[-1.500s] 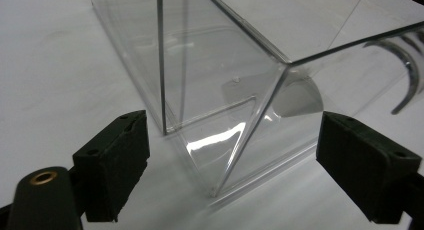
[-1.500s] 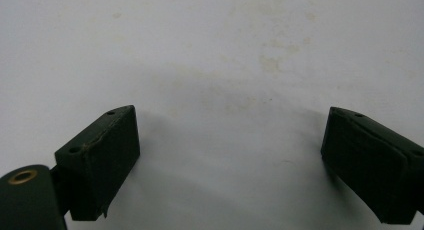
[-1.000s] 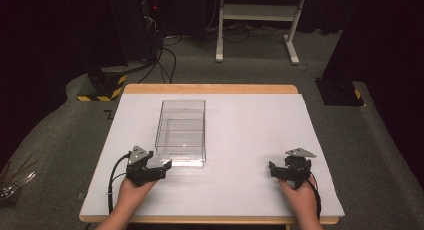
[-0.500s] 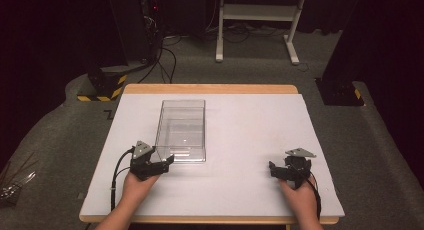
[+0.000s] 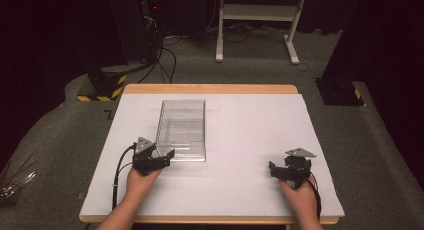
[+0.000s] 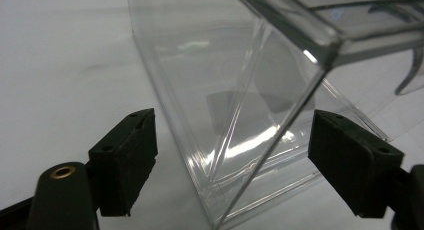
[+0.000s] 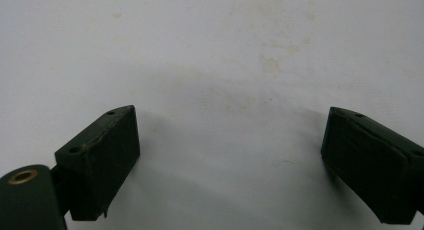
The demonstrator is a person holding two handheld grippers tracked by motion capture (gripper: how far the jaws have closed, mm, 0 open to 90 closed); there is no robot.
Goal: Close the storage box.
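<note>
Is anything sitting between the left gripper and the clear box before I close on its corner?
Nothing visible. The clear box already has its near corner between the jaws of the left gripper, which have just been closing but don't yet touch it.

White mat (image 5: 250, 140) covers wooden table (image 5: 210, 89); bare wood strip shows at far edge. Grey carpet floor (image 5: 65, 140) around table. Black-yellow hazard-striped base (image 5: 102, 85) on floor beyond table's far left corner, black cables (image 5: 165, 60) trailing beside it. White metal stand (image 5: 255, 20) farther back, centre. Black equipment base (image 5: 340, 90) at right. Dark curtain (image 5: 45, 35) fills left background.
</note>
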